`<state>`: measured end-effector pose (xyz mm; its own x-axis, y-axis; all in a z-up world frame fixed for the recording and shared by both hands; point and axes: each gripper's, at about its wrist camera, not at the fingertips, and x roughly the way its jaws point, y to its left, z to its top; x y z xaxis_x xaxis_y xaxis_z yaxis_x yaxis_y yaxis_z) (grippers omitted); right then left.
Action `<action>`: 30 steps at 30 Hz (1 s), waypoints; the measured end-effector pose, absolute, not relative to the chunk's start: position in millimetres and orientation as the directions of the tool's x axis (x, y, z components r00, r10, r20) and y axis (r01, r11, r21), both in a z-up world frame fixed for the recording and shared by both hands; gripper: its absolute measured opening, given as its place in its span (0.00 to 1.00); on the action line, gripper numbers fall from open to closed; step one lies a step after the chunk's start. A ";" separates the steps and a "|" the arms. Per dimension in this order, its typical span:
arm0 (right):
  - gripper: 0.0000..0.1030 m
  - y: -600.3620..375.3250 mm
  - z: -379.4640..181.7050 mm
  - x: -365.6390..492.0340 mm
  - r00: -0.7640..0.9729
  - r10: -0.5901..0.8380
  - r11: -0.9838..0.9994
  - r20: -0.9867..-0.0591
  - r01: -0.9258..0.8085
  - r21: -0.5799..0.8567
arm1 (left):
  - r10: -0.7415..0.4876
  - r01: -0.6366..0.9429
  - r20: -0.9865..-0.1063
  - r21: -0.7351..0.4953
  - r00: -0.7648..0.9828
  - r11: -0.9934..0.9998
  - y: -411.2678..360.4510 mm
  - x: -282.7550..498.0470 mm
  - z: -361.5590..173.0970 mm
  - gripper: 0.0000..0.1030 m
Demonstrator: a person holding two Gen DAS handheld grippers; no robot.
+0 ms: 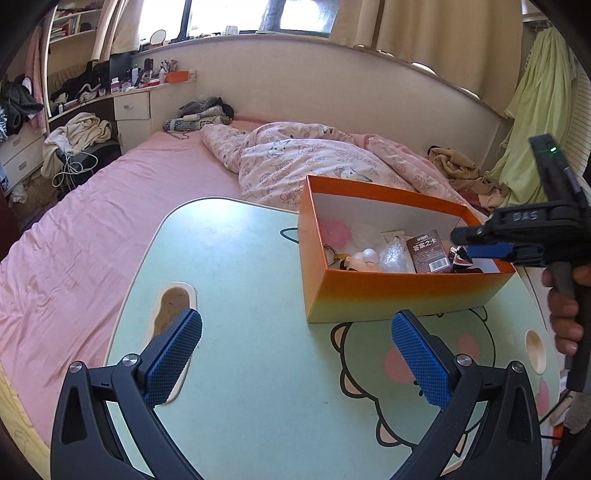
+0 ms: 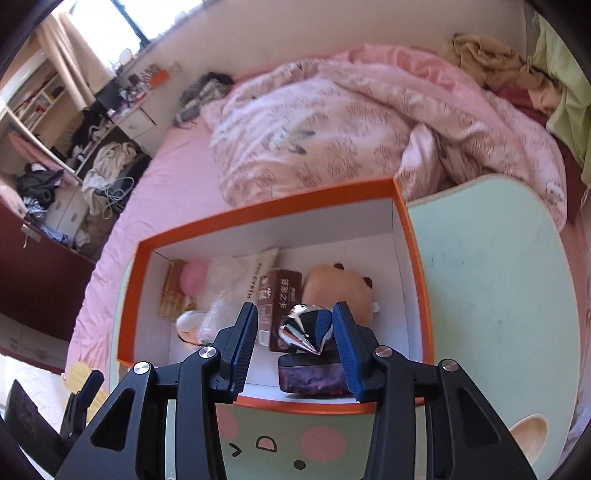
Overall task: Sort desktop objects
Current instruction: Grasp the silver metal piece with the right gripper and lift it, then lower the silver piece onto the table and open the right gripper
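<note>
Shiny packet (image 2: 301, 326) between right tongs (image 2: 295, 328), over box (image 2: 417, 288).

One orange box (image 1: 388, 295), two grippers (image 1: 295, 354)

1. Window (image 1: 255, 14): set above a deep sill along the cream wall (image 1: 332, 74); bright daylight enters.
2. Curtains (image 1: 436, 33): beige, hanging to the right of the window.
3. Bed (image 1: 92, 229): covered by a pink sheet; a floral quilt (image 1: 314, 158) lies bunched near the wall.
4. Desk (image 1: 129, 99): white drawers, cluttered top, at the left.
5. Shelf unit (image 1: 70, 26): open, holding books, above the desk.
6. Green garment (image 1: 535, 110): hanging at the right.
</note>
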<state>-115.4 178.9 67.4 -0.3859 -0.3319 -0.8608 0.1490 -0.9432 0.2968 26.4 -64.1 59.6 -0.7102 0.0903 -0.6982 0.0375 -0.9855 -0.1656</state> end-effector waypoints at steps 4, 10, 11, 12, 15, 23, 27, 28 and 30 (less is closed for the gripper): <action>0.40 177.6 65.8 -128.4 -0.370 -0.269 -0.962 -0.889 0.154 0.227 | 0.092 0.044 -0.697 -0.175 -0.711 -0.984 -66.1 25.2 59.9 1.00; 0.35 161.1 54.5 -133.4 -0.326 -0.137 -0.966 -0.935 0.254 0.053 | 0.107 0.049 -0.699 -0.200 -0.707 -0.979 -67.9 23.1 57.9 1.00; 0.34 160.3 53.2 -134.1 -0.328 -0.122 -0.964 -0.937 0.265 0.032 | 0.107 0.050 -0.698 -0.200 -0.708 -0.978 -67.9 23.4 57.5 1.00; 0.34 160.3 53.6 -133.4 -0.329 -0.122 -0.962 -0.936 0.270 0.030 | 0.107 0.050 -0.698 -0.200 -0.708 -0.978 -67.6 23.4 57.4 1.00; 0.34 167.2 56.0 -134.2 -0.343 -0.158 -0.961 -0.926 0.267 0.065 | 0.104 0.048 -0.696 -0.195 -0.710 -0.980 -66.6 23.7 57.5 1.00; 0.34 197.1 112.2 -87.6 -0.542 -0.406 -0.911 -0.736 0.301 0.281 | 0.099 0.018 -0.672 -0.165 -0.734 -0.986 -63.2 26.2 63.8 1.00; 0.34 206.8 123.9 -32.6 -0.578 -0.468 -0.881 -0.668 0.358 0.308 | 0.112 -0.027 -0.640 -0.142 -0.760 -0.990 -60.4 29.8 70.9 1.00; 0.34 208.9 120.4 -21.7 -0.577 -0.475 -0.878 -0.665 0.359 0.316 | 0.120 -0.031 -0.638 -0.148 -0.761 -0.988 -60.6 29.4 72.5 1.00; 0.34 210.9 105.3 -5.9 -0.562 -0.478 -0.877 -0.676 0.351 0.328 | 0.140 -0.032 -0.640 -0.178 -0.755 -0.984 -60.9 29.3 74.8 1.00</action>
<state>-5.9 210.9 105.3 -0.5617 -0.4777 -0.6756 0.3507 -0.8770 0.3285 29.3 -60.9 74.8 -0.7551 0.1402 -0.6404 -0.0319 -0.9836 -0.1776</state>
